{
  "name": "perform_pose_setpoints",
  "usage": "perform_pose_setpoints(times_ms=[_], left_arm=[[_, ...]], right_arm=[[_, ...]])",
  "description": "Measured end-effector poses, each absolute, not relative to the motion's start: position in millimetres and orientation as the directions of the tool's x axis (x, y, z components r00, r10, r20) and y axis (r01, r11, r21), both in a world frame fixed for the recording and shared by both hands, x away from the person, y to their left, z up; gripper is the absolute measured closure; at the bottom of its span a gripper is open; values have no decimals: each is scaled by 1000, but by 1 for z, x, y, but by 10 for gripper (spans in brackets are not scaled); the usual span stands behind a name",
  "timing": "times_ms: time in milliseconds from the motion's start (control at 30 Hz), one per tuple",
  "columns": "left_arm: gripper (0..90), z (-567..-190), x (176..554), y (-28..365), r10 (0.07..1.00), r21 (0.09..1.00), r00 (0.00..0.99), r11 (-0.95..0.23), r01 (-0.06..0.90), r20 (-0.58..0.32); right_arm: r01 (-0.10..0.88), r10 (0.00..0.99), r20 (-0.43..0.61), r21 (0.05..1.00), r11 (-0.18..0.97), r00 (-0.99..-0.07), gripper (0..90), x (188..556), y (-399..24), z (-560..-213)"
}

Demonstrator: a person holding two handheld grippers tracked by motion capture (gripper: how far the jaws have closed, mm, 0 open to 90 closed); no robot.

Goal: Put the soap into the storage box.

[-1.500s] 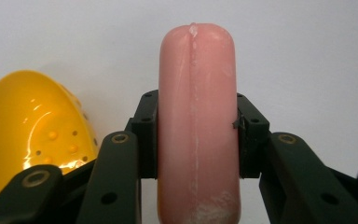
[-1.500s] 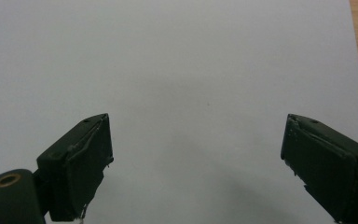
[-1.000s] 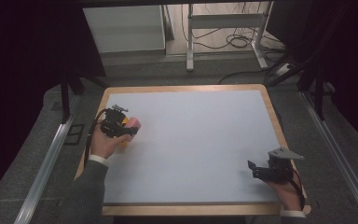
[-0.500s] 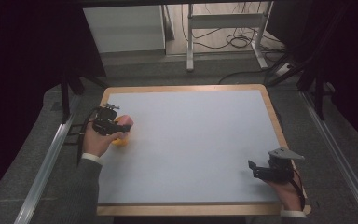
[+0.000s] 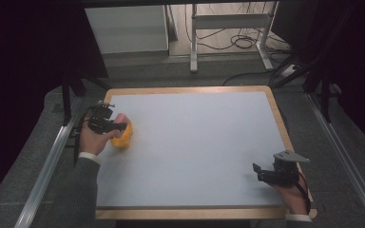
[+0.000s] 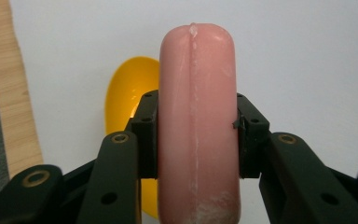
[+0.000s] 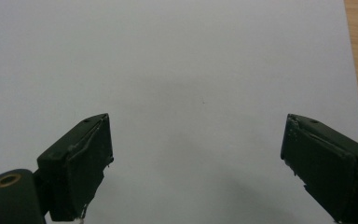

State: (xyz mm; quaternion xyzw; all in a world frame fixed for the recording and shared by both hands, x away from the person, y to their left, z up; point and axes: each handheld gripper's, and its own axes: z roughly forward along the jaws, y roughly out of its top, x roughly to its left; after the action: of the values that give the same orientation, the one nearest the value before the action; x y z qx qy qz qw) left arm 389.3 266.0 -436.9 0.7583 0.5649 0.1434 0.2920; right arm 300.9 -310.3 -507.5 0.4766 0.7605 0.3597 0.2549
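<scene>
A large rectangular table (image 5: 266, 102) with a pale grey-white top and a light wooden rim is taking up the middle of the high view, with dark grey floor around it and metal rails running along both sides. Beyond its far edge, a white cabinet (image 5: 126, 28) and the legs of a grey metal stand (image 5: 228, 28) are standing on the floor among loose cables.

A person is sitting at the near side, and a grey sleeve (image 5: 69, 190) is reaching in from the bottom left.

The left gripper (image 5: 119, 127), a black two-jaw tool, is hovering near the table's left edge, about halfway up it. It is clamping a smooth pink sausage-shaped object (image 6: 196, 126) between its pads, gripping it across the middle so that the rounded end is sticking out past the jaws. In the left gripper view the pink object is running straight up the centre, with a faint seam along its length.

The right gripper (image 5: 257, 172), black with a grey three-cornered plate on top, is sitting near the table's front right corner, well apart from the left one. Its jaws are standing wide open with only bare tabletop between them.

A small rounded yellow plastic object (image 5: 122, 137) is lying on the table just beneath and beside the left gripper, partly hidden behind the pink object in the left gripper view.
</scene>
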Motion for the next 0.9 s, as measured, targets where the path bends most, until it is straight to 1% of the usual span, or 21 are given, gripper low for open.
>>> perform_pose_setpoints(times_ms=[267, 433, 567, 667, 900], left_arm=[[603, -446, 396, 276, 955, 599, 270, -149, 787, -118], [603, -453, 403, 278, 960, 574, 254, -145, 806, -114], [603, -460, 407, 275, 962, 566, 247, -142, 812, -113], [603, -468, 410, 272, 966, 546, 239, -151, 824, -93], [603, -480, 412, 268, 966, 533, 238, -146, 833, -106]], right_arm=[[542, 909, -46, 790, 287, -413, 86, 301, -311, -508], [539, 908, -47, 791, 289, -417, 86, 301, -309, -507], [540, 907, -51, 789, 293, -417, 86, 301, -309, -507], [541, 908, -51, 789, 291, -415, 86, 301, -309, -508], [539, 907, -49, 790, 291, -418, 86, 301, -310, -508]])
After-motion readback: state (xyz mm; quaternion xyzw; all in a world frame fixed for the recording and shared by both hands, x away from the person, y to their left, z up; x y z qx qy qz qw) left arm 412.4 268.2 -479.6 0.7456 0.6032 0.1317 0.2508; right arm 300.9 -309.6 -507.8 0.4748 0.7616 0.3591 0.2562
